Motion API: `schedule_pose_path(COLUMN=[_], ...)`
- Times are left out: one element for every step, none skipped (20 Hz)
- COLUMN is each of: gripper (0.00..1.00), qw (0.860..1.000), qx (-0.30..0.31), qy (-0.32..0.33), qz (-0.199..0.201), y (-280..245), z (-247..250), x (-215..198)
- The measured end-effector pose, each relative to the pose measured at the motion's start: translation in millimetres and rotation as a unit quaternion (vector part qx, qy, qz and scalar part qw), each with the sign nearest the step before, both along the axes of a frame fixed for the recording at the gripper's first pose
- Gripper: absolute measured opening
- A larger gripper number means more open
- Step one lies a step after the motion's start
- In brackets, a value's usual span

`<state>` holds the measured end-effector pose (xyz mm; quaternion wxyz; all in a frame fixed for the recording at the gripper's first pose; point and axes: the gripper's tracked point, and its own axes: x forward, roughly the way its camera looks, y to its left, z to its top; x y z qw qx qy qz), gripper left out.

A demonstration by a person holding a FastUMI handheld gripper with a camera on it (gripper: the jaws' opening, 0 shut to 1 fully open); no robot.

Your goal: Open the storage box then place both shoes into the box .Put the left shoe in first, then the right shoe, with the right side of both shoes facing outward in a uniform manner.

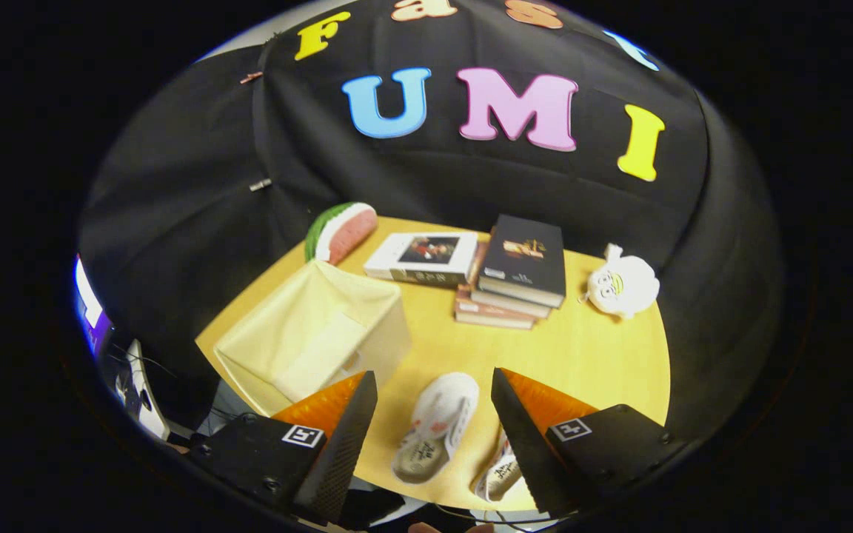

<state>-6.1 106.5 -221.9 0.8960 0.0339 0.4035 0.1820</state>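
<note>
A pale yellow fabric storage box stands on the round wooden table, to the left of and just beyond my left finger, with its lid down. One white shoe lies on the table between my fingers, toe pointing away. A second white shoe lies beside it, mostly hidden behind my right finger. My gripper hovers open above the shoes, holding nothing.
Beyond the box lies a watermelon-slice plush. Several books are stacked at the table's far middle, with another book to their left. A white plush toy sits at the far right. Black cloth walls surround the table.
</note>
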Motion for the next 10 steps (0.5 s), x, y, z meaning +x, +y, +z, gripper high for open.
schedule_pose_path(gripper=[0.95,0.94,0.94,0.94,0.94,0.93,0.92,0.9,0.88,0.87], qw=[1.0,0.999,0.998,0.997,0.996,0.995,0.993,0.992,0.991,0.99], qx=[-0.01,-0.016,-0.02,-0.022,-0.024,-0.026,-0.027,-0.028,-0.029,-0.028], qy=[0.018,0.034,0.052,0.07,0.087,0.101,0.114,0.125,0.13,0.136], qz=[-0.002,-0.004,-0.006,-0.007,-0.007,-0.008,-0.01,-0.013,-0.021,-0.031], y=[-4.5,-6.7,-7.4,-7.3,-5.8,-4.3,-2.3,-0.7,-1.3,0.0], z=[-20.8,-39.2,-58.4,-77.7,-96.7,-114.6,-130.9,-146.0,-158.5,-169.3], x=[-8.9,-17.3,-25.7,-31.9,-37.0,-42.0,-46.1,-46.5,-43.7,-41.2])
